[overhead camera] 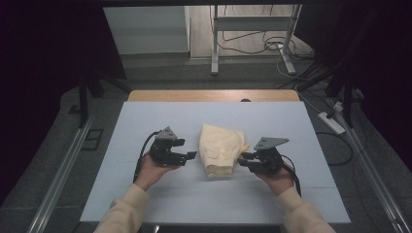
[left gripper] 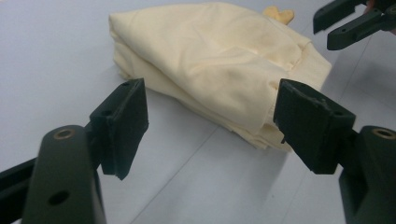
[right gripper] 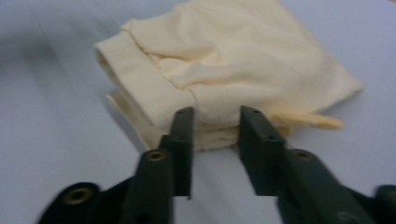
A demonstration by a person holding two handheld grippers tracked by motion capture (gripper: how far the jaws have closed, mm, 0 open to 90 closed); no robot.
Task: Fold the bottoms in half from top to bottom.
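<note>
Cloth: a folded pale yellow garment (overhead camera: 221,150) lies in a soft, rounded bundle near the middle of the counter (overhead camera: 145,126), between the two hand-held grippers.

Left hand-held gripper (overhead camera: 187,155): just beside the bundle's left edge, apart from it — jaws stand wide with nothing between them. In the left gripper view (left gripper: 210,121) the cloth (left gripper: 210,60) lies ahead of the two black jaws, its folded lower edge close to the right-hand one.

Right hand-held gripper (overhead camera: 244,159): at the bundle's right edge, pointing at it. In the right gripper view (right gripper: 215,140) the jaws stand partly open, a narrow gap, with the stacked hem of the cloth (right gripper: 233,60) just beyond their tips; whether the tips touch the fabric I cannot tell. The pads do not press on it.

Fabric: matt, soft woven cotton look, several layers stacked — seams and a ribbed band show along one edge, gentle creases across the top.

Tab: a small deeper-yellow piece (right gripper: 313,121) sticks out from the bundle's edge on the right gripper's side.

Counter surface: smooth, flat, pale blue-grey sheet, with a wooden edge (overhead camera: 214,95) at the far side.

Grippers' build: black hard plastic jaws with brass-coloured pivots, each topped by a grey three-cornered plate.
</note>
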